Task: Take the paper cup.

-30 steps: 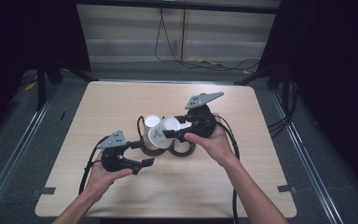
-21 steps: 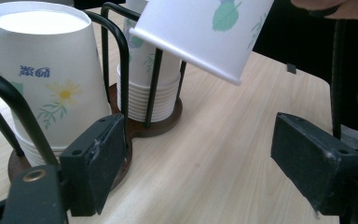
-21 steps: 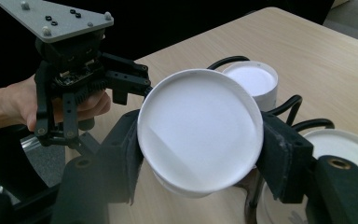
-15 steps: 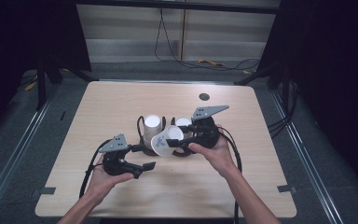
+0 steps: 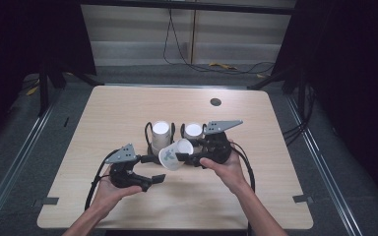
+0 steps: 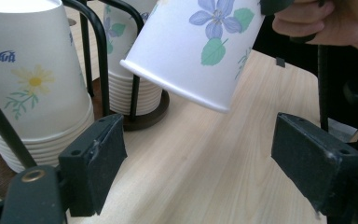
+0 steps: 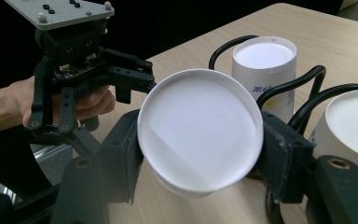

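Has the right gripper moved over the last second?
Yes. The right gripper, shut on a paper cup, has come toward the person and leftward, off the right cup stack, toward the left gripper.

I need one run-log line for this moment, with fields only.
right gripper: shut on paper cup, tilted, off table | left gripper: open, empty | two cup stacks in holders

- Left gripper [image 5: 150, 169] sits near-left, held in the left hand [image 5: 109, 189], jaws wide apart.
- Right gripper [image 5: 184, 158], right of it, jaws clamped, right hand [image 5: 225, 167] behind.
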The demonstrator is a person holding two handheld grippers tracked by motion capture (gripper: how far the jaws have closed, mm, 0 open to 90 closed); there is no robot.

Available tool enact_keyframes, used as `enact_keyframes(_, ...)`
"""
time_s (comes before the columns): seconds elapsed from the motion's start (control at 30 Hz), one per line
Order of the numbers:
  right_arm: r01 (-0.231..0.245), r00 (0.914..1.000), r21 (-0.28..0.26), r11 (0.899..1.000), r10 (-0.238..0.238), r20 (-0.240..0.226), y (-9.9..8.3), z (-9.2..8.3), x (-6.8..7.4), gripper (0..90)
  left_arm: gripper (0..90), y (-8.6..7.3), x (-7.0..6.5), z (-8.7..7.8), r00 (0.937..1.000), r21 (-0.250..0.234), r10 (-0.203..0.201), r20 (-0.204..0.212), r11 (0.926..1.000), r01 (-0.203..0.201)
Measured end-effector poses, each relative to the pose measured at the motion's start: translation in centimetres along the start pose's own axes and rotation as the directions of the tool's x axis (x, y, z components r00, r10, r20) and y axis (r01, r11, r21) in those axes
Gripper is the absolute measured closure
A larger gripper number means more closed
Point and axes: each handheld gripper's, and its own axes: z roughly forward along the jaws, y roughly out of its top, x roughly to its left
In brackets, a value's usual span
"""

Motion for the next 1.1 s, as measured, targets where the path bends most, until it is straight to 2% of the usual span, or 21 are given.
enact_keyframes(0.53,-0.018,0.9994,-0.044,0.999,0.017,-0.029,-1.6,0.2,0.2,38.1,15.9,0.0,-0.1,-0.1,1.0,-0.007,-0.006,0.008,1.0,0.006)
enact_keyframes(1.1,-0.024,0.9974,-0.062,0.998,0.019,-0.07,-3.1,0.2,0.4,38.1,16.0,0.1,-0.4,-0.2,0.9997,-0.019,0.008,0.023,0.9998,-0.007)
